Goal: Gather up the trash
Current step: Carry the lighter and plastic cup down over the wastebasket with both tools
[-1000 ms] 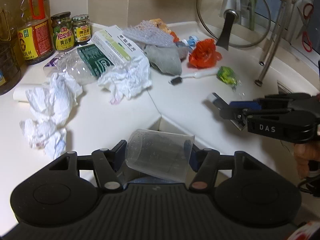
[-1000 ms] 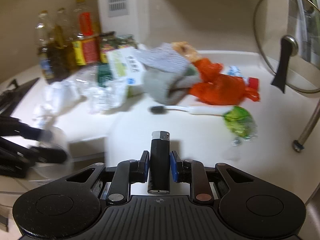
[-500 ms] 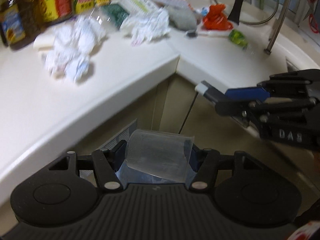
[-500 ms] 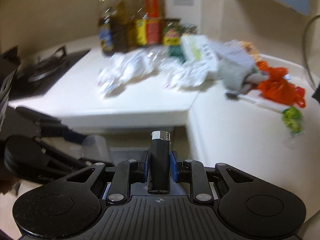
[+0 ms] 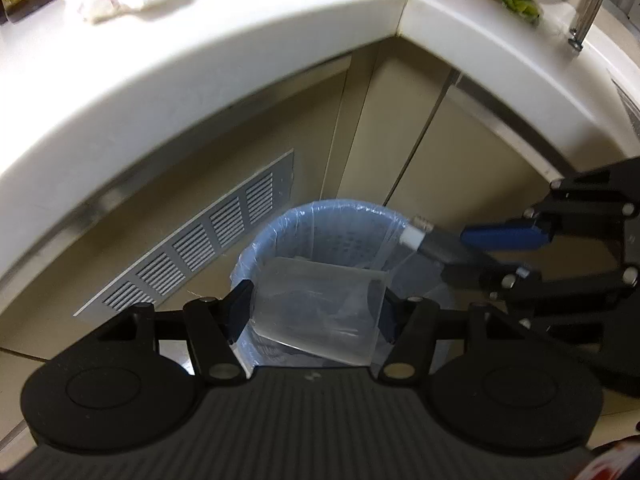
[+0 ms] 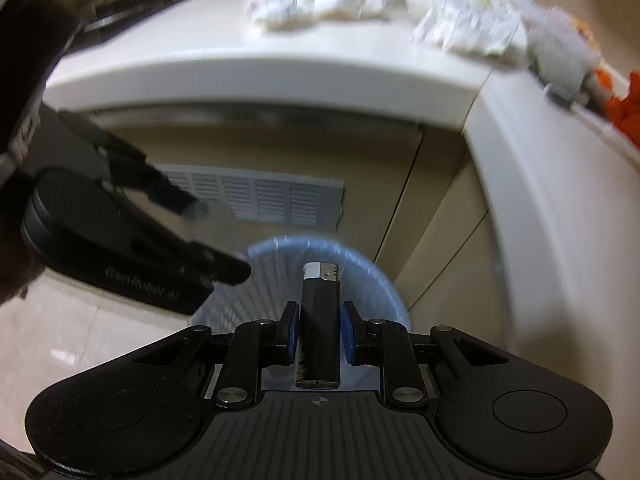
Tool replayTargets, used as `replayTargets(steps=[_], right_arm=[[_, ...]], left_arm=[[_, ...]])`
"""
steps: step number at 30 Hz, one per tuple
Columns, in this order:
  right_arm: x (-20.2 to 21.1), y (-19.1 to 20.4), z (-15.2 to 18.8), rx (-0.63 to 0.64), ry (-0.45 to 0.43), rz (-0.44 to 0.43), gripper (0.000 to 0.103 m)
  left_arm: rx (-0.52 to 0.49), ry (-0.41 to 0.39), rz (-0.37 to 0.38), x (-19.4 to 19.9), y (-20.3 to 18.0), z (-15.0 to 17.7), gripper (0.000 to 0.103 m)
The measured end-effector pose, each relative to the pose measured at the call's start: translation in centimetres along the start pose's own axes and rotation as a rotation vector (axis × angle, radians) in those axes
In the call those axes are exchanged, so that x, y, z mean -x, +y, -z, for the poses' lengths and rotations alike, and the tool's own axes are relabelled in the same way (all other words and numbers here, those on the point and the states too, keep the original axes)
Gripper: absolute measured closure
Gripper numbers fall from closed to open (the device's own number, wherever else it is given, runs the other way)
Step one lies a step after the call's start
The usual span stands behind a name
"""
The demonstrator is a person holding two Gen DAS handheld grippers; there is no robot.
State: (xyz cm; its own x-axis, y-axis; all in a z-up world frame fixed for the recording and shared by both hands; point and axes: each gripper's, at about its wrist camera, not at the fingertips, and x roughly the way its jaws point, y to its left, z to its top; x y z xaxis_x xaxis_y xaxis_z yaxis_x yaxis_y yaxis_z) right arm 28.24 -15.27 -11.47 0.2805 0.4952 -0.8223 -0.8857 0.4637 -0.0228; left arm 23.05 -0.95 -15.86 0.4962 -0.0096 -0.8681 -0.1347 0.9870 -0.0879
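Over the lined bin (image 5: 320,232) below the counter (image 5: 200,64) corner, a light, crushable clear cup (image 5: 316,312) is clamped sideways in the left gripper (image 5: 316,316), a stiff, slick lighter (image 6: 319,320) mid-body in the right gripper (image 6: 319,336).

bin (image 5: 320,216): near rim hidden behind clear cup (image 5: 316,312) | bench (image 6: 360,56) litter: motion-blurred, cut by top edge | left gripper (image 6: 218,240): blurred, grip unreadable in right view
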Motion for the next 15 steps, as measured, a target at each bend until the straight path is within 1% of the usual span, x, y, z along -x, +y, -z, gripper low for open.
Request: replayTargets(steps=[8, 15], right_arm=[[-4.2, -0.3, 1.7, 0.017, 0.096, -0.001, 0.081], [-5.8, -0.6, 2.4, 0.011, 0.135, -0.013, 0.081]], left_arm=[[-0.027, 0.043, 0.008, -2.6, -0.1, 0.0, 0.044], [-0.024, 0.071, 0.008, -3.7, 0.0, 0.0, 0.044]])
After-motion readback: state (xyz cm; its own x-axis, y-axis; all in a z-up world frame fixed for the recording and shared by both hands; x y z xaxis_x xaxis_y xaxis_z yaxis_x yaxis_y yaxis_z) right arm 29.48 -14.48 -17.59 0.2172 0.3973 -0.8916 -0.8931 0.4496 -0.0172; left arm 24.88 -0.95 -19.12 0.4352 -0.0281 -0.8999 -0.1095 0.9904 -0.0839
